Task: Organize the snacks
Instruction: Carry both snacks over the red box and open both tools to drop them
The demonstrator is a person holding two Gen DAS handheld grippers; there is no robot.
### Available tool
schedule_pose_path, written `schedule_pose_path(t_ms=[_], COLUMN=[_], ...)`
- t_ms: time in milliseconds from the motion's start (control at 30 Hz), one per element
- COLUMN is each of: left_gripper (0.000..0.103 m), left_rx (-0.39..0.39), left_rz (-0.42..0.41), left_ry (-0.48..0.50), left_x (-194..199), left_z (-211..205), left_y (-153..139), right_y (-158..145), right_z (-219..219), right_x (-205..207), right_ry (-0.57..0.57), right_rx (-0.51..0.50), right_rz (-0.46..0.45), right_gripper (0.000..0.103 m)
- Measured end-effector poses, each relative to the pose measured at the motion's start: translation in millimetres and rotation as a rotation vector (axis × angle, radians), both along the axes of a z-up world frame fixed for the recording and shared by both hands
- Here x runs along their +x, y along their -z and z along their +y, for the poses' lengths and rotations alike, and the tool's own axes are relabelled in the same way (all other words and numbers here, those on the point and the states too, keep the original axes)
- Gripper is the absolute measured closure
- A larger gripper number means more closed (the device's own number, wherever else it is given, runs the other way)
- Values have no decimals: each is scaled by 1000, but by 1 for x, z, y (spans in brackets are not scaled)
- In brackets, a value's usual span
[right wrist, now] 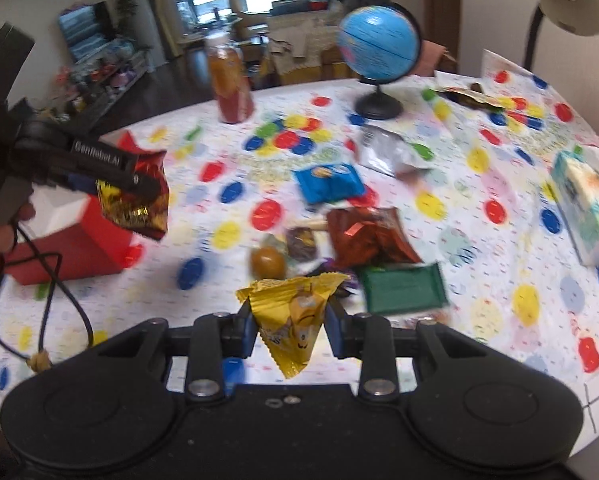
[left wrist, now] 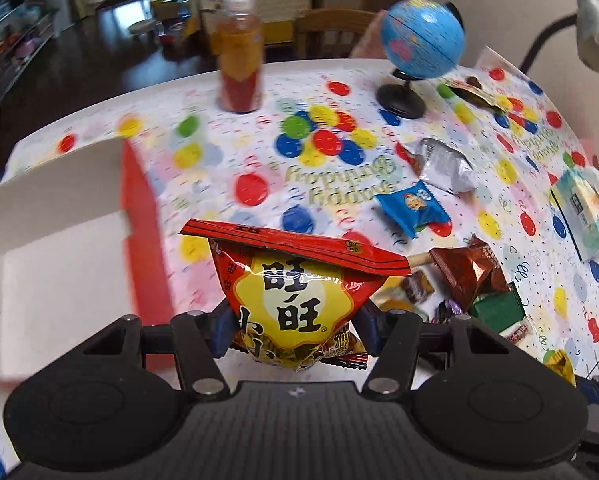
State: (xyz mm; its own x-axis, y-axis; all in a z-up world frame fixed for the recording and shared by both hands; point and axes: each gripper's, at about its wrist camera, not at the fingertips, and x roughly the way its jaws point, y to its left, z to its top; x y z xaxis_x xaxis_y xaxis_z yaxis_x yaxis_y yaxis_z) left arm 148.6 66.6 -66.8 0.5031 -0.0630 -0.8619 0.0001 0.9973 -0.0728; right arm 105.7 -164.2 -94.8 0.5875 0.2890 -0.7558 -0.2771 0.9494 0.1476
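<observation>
My left claw [left wrist: 295, 320] is clenched on a red and yellow snack bag [left wrist: 295, 288], held above the balloon-print tablecloth [left wrist: 219, 152] beside the open red box [left wrist: 59, 248]. My right claw [right wrist: 289, 330] grips a yellow packet [right wrist: 295, 316] over the cloth. Loose snacks lie ahead: a blue packet [left wrist: 413, 208], a silver one [left wrist: 445, 164], a green one [right wrist: 403, 288]

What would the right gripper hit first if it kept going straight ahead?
Probably the loose snack pile: the right gripper, shut on a yellow packet, points at the brown round sweet and dark wrapper. Depth is unclear.
</observation>
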Motion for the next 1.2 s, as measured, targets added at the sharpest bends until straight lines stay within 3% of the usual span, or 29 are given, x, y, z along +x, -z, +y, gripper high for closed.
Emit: schedule_pose_path(t_ms=[267,600,900,1200], left_gripper=[44,44,44,44], left_rx=[-22,-40,-48,-35], left_rz=[-3,-28,-12,19], left_ry=[-102,-176,-231,-258], left_x=[-48,-71,-66,-43], left_z=[38,102,186,255], left_y=[-29,-54,-54,-34], right_y=[-29,-60,-59,-37], right_z=[41,127,224,300], right_x=[-4,14,35,59], right_ry=[-133,-276,-349,-367], right_rx=[34,51,23,-12], right_rz=[-33,-89,-84,-45], right_gripper=[71,71,71,71])
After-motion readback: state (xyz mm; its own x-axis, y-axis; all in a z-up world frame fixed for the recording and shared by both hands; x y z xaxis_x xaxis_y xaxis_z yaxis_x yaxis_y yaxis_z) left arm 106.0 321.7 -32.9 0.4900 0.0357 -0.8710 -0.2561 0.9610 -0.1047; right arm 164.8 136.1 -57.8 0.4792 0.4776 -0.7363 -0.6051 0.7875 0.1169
